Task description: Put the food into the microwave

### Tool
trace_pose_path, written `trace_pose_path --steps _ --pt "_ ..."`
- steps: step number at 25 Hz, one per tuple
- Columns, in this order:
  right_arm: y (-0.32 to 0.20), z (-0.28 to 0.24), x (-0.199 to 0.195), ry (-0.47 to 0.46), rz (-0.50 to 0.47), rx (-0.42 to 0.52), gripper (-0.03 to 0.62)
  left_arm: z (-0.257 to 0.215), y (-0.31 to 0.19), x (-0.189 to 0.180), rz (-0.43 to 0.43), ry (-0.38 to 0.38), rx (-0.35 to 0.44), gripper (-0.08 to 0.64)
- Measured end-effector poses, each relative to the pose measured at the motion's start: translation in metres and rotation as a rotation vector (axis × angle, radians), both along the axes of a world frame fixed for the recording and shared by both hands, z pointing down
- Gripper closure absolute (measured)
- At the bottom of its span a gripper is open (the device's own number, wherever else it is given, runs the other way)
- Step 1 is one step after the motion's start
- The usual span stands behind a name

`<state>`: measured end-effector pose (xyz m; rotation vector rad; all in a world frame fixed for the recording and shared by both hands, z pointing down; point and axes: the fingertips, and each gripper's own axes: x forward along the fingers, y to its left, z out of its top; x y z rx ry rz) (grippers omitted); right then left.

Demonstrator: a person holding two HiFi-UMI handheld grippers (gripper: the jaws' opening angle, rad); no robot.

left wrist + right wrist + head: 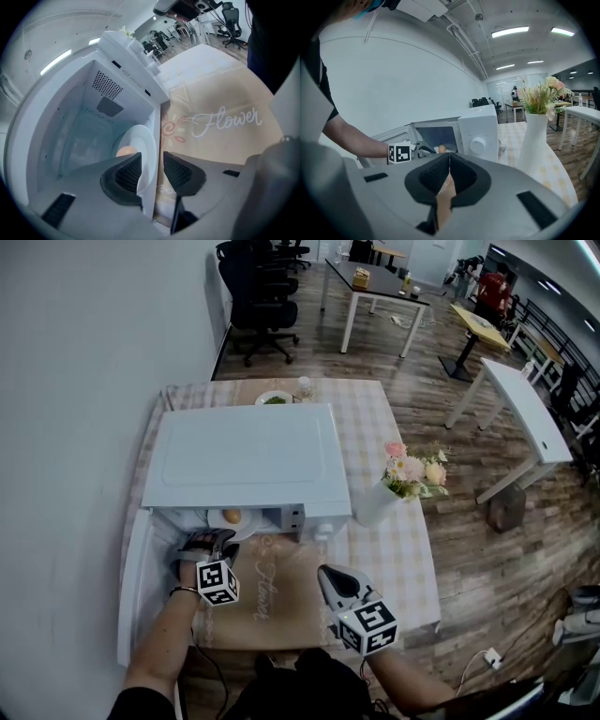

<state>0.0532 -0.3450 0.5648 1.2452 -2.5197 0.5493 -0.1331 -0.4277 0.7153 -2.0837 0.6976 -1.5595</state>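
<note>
The white microwave (246,456) stands with its door (139,568) swung open to the left. A white plate (143,145) carrying a round orange-brown piece of food (125,151) lies just inside the front of the cavity (93,126). My left gripper (152,171) is at the opening, and the plate's near rim sits between its spread fingers; the pads do not press on it, so it is open. In the head view the plate (236,518) shows under the microwave's front edge, with my left gripper (214,542) just before it. My right gripper (449,171) hangs shut and empty over the brown mat (272,596).
A white vase of flowers (380,501) stands right of the microwave, near its control knob (478,145). Behind the microwave lie a plate with greens (274,398) and a small bottle (303,387). The table edge runs close to my right gripper.
</note>
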Motion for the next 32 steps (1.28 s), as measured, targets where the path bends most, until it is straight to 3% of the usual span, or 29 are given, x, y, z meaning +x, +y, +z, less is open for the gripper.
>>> trace_pose_path --steps 5,13,16,32 --pt "0.003 0.001 -0.005 -0.005 -0.013 -0.004 0.583 -0.006 0.006 -0.002 -0.012 0.018 0.034 0.472" --pt "0.004 0.002 -0.004 -0.003 -0.014 -0.006 0.583 0.003 -0.008 -0.01 -0.097 0.01 0.006 0.526" --pt "0.002 0.002 -0.001 0.001 -0.011 -0.005 0.583 0.006 -0.016 -0.017 -0.151 0.037 -0.011 0.529" --pt "-0.007 0.013 0.006 0.0 -0.003 -0.029 0.583 0.005 -0.058 -0.022 -0.224 0.052 0.0 0.534"
